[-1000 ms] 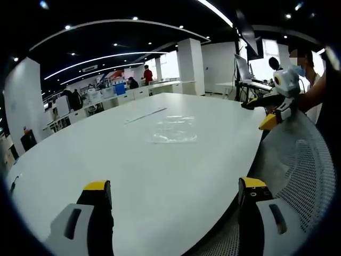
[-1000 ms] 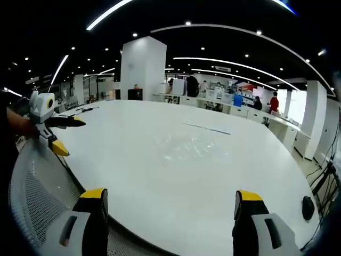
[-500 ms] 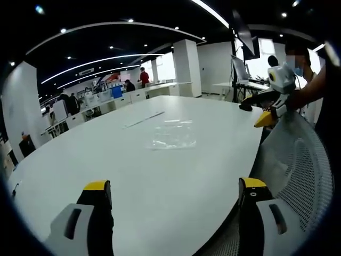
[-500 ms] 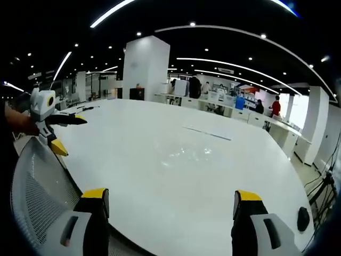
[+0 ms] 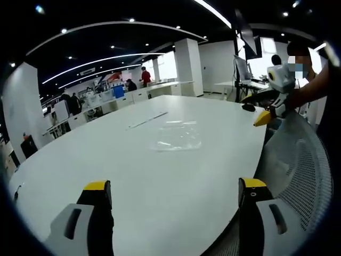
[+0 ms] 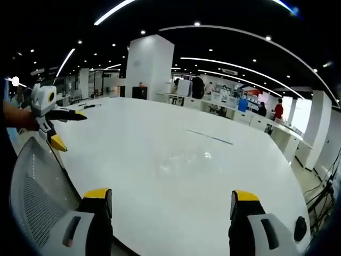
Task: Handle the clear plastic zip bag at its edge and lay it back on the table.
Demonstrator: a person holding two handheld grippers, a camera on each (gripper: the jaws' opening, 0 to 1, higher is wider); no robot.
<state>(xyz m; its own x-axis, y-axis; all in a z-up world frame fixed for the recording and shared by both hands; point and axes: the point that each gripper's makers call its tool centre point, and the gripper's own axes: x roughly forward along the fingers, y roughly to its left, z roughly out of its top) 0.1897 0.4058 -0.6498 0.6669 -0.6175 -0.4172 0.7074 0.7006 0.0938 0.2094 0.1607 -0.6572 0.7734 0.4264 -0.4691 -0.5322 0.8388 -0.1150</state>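
Left gripper view: left gripper (image 5: 173,193), jaws wide, nothing held. Zip bag (image 5: 176,138) flat on table (image 5: 106,149), straight ahead, well apart from tips, slightly right of ctr line. Long axis approx crosswise to jaws. Right gripper (image 5: 269,109) at table's right edge, jaws apart, empty.

Right gripper view: right gripper (image 6: 169,200) wide, empty. Bag (image 6: 192,158) faint glint ahead, near ctr line. Left gripper (image 6: 58,128) far left of bag, past chair back (image 6: 37,192).

Judgement: both about equally far; which nearer, can't tell.
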